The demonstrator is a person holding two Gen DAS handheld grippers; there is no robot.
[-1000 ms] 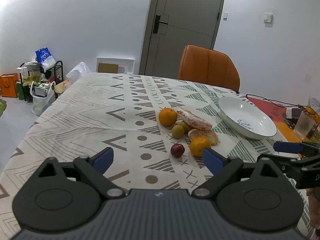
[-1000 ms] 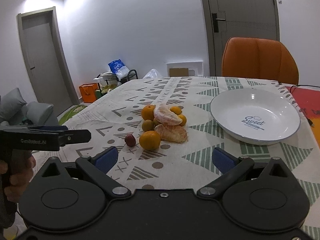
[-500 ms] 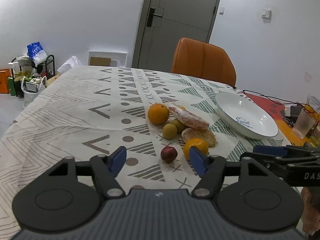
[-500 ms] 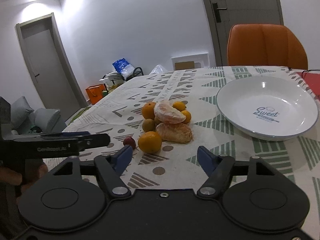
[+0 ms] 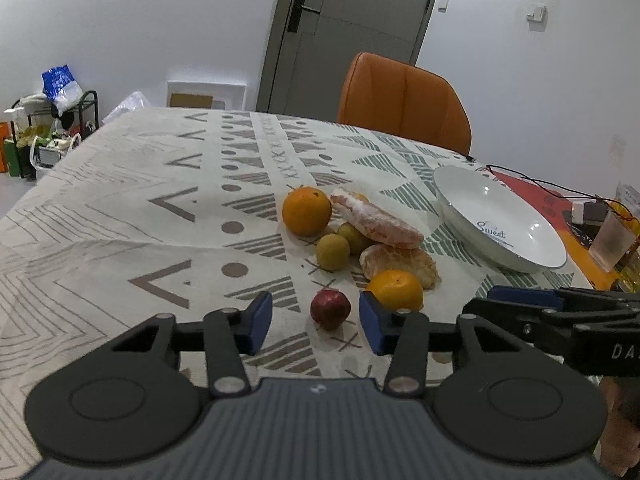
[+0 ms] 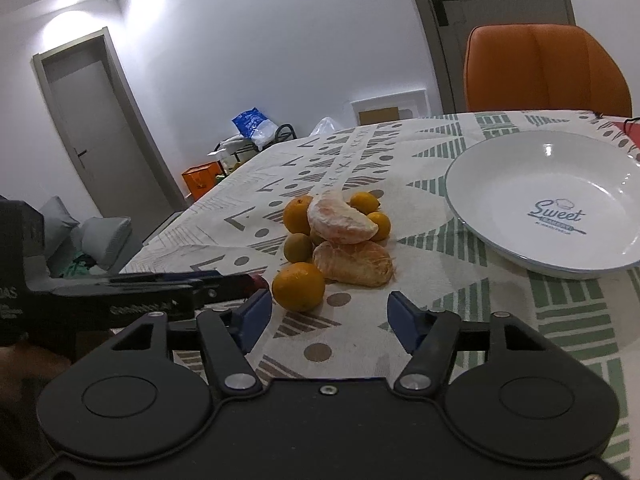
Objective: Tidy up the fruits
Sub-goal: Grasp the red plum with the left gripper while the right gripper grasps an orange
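While my left gripper (image 5: 315, 322) is closing, its blue pads stand on both sides of the small red fruit (image 5: 330, 308) without touching it, so nothing is held there. My right gripper (image 6: 329, 314) is closing too, and between its pads I see only the patterned tablecloth (image 6: 460, 276); the nearest orange (image 6: 299, 286) lies just in front of its left pad. The fruits are in one pile on the cloth: two peeled citrus pieces (image 6: 352, 263), some small green-yellow fruits (image 5: 333, 252) and another orange (image 5: 307, 210). The white plate (image 6: 520, 184) is near the pile, to its right.
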